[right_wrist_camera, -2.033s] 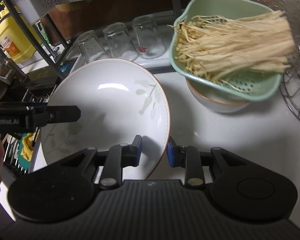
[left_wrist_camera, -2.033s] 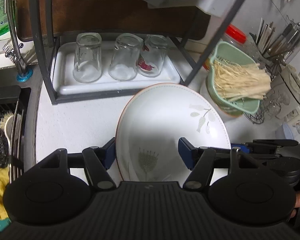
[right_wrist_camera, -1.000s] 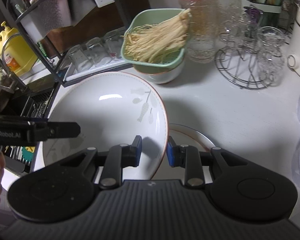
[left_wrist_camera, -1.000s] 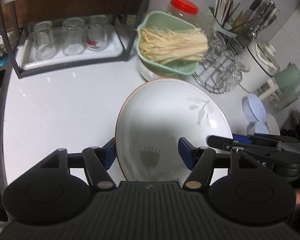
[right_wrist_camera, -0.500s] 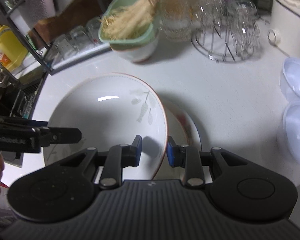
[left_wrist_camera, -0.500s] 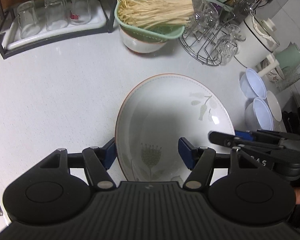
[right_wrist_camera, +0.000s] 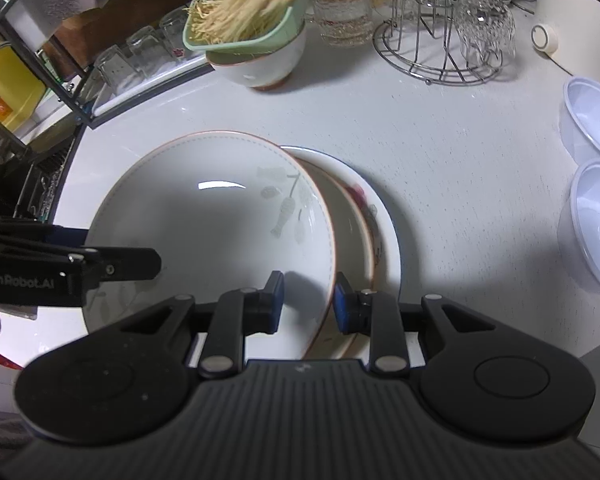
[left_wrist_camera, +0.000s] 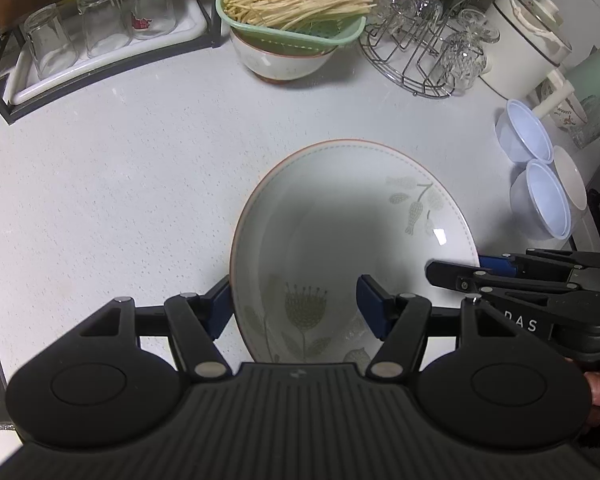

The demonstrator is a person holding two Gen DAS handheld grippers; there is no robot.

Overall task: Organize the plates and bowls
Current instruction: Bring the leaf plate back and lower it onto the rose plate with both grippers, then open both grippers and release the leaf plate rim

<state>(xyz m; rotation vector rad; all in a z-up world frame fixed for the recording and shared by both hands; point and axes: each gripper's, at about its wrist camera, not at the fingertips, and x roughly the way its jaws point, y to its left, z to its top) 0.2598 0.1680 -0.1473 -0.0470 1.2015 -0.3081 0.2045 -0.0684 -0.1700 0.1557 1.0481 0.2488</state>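
Now you moved the plate (right_wrist_camera: 204, 220) from the rack, over two stacked plates (right_wrist_camera: 380, 224); both hand-held grippers (left_wrist_camera: 292, 300) (right_wrist_camera: 308, 296) held its rim.

Most of the lower plates (right_wrist_camera: 384, 236) near the counter's (right_wrist_camera: 460, 152) front edge is hidden under the leaf-patterned plate (right_wrist_camera: 220, 216), and whether they're touched can't really be told.

Left tool (left_wrist_camera: 294, 302) straddles plate (left_wrist_camera: 340, 216) rim; right tool (left_wrist_camera: 460, 270) opposite.
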